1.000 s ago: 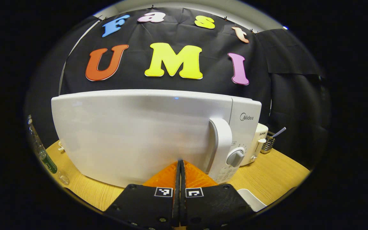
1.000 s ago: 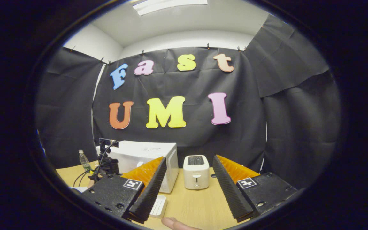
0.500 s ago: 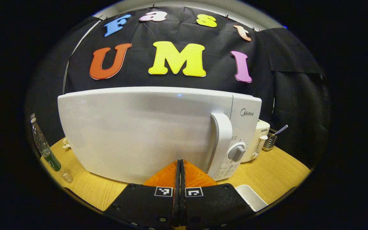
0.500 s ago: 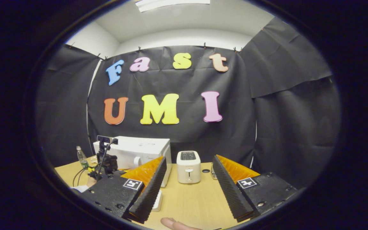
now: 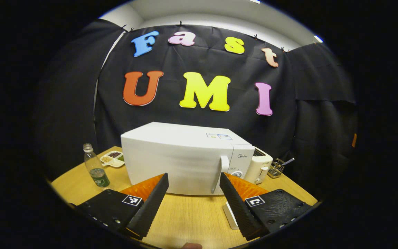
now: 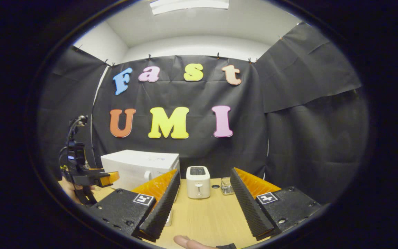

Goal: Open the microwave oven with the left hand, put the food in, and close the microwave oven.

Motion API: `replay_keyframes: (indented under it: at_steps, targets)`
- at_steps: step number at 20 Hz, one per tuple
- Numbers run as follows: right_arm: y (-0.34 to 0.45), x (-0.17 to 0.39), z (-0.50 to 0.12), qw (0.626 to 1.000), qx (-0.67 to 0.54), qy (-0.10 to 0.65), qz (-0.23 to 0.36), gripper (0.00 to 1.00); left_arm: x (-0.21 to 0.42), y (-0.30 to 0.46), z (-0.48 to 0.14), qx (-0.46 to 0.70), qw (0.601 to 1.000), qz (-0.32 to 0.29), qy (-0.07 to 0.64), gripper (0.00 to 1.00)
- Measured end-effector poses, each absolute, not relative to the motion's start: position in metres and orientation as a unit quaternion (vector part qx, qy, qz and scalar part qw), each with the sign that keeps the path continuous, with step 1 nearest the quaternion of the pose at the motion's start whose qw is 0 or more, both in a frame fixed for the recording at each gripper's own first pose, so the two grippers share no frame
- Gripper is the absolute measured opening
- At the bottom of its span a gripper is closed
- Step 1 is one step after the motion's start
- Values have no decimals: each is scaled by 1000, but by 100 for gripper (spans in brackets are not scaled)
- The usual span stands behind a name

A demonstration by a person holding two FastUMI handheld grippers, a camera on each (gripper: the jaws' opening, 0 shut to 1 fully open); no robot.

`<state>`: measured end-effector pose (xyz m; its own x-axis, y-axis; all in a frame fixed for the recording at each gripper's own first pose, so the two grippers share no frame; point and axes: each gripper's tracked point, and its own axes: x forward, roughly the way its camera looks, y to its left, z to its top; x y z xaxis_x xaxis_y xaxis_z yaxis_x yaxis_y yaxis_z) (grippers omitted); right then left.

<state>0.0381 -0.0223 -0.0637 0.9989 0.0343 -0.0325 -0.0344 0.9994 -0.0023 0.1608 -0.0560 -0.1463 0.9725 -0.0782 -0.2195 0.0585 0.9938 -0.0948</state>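
In the left gripper view, the left gripper [image 5: 192, 193] has its fingers spread apart, holding nothing, and the microwave [image 5: 181, 157] sits straight ahead of it on the table [image 5: 185, 218], door shut. The door handle [image 5: 220, 173] stands upright, ahead and slightly right of the gap between the fingers, so reaching it looks like a short push forward with a small shift to the right. Left of the microwave are a bottle [image 5: 95, 166] and a divided dish of food [image 5: 113, 158]; right of it, a toaster [image 5: 259, 166] and a small wire rack [image 5: 277, 167]. In the right gripper view, the right gripper [image 6: 204, 204] is also spread and empty, with the toaster [image 6: 198, 181] dead ahead and the microwave [image 6: 140, 166] farther off to its left. The left gripper [image 6: 88, 176] shows there from the side, raised in a hand, clearly the nearer tool to the handle. That view hides the food dish, while the left one shows it.
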Motion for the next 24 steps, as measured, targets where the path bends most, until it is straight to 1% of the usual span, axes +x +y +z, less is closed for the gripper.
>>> replay_keyframes:
  at_steps: [7,13,18,21,24]
  targets:
    - [-7,10,-30,1000,1,-8,19,93,78,-26,-65,-40,996,-21,70,92]
    - [7,-2,-24,999,6,-5,33,93,21,-20,-25,-12,999,-27,27,92]
    - [11,-17,-19,999,12,-10,42,93,-16,-14,-15,1,1000,-11,-5,92]
    - [16,-27,-17,999,9,-18,49,93,-33,-11,-25,3,1000,3,-9,93]
    - [25,-35,-17,998,6,-19,62,93,-38,-29,-31,-1,1000,-22,-1,92]
